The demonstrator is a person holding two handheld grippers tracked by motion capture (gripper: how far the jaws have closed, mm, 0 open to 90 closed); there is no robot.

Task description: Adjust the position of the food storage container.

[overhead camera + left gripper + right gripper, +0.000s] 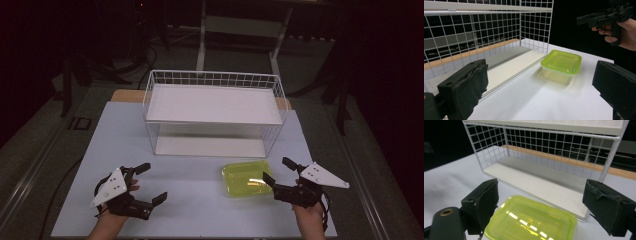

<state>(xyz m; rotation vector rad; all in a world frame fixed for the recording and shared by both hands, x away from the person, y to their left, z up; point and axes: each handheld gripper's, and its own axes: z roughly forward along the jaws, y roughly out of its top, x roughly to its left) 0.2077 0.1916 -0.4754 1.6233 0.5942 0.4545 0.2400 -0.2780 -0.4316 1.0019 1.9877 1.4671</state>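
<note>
The right tool (278, 176) stands spread at the right edge of the yellow-green lidded box (246, 178), lined up as if to straddle and pinch it. That box sits on the white table (200, 210) just before the open front of the wire shelf rack (215, 115). The left tool (150, 184), also spread and empty, waits well apart on bare table, so there is free room between them.

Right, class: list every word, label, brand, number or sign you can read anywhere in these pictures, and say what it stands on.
None: no readable text in any view.
Yellow-green lidded container: plain lid, no label seen.
White wire shelf rack: no markings.
Left gripper and right gripper: grey plates bear small dots, no lettering legible.
Dark square on the floor left of the table: too small and dim to read.
</note>
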